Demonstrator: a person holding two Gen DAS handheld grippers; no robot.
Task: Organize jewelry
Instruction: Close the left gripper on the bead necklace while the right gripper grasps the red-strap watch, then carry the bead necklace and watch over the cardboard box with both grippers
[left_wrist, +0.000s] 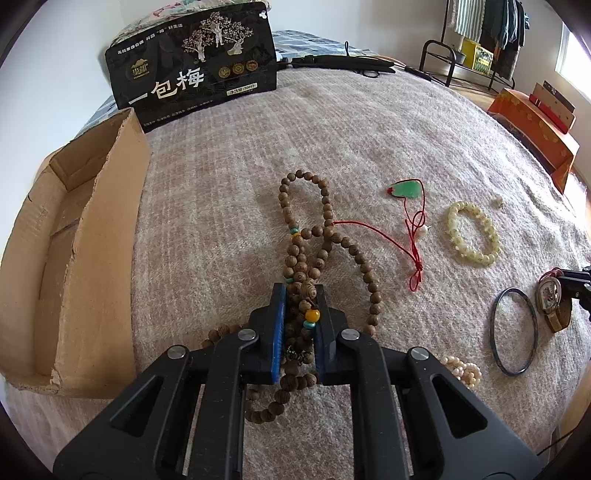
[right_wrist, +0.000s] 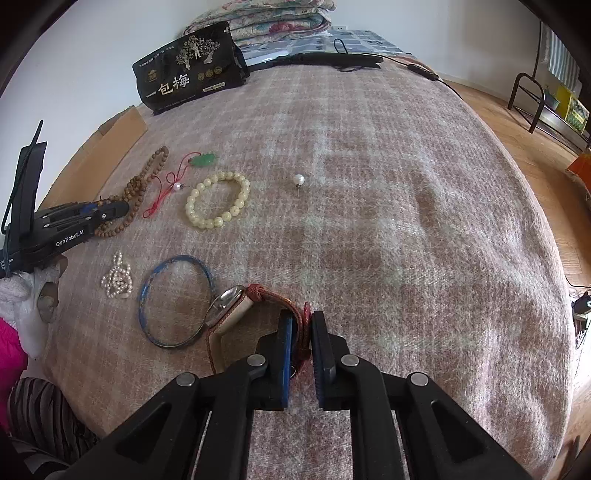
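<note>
My left gripper (left_wrist: 300, 295) is shut on a long brown wooden bead necklace (left_wrist: 306, 221) that trails over the blanket; the gripper also shows in the right wrist view (right_wrist: 110, 210). My right gripper (right_wrist: 301, 325) is shut on the red strap of a wristwatch (right_wrist: 229, 306), whose face lies to its left; the watch also shows in the left wrist view (left_wrist: 552, 299). A blue bangle (right_wrist: 173, 299), a small pearl bracelet (right_wrist: 117, 277), a cream bead bracelet (right_wrist: 218, 199), a green pendant on red cord (right_wrist: 203, 159) and a pearl pin (right_wrist: 298, 181) lie on the blanket.
An open cardboard box (left_wrist: 74, 240) stands at the left of the bed. A black snack bag (left_wrist: 195, 62) leans at the back. A checked blanket (right_wrist: 406, 221) covers the bed. Cables and a dark bar (right_wrist: 332, 57) lie at the far edge. An orange box (left_wrist: 535, 125) sits at the right.
</note>
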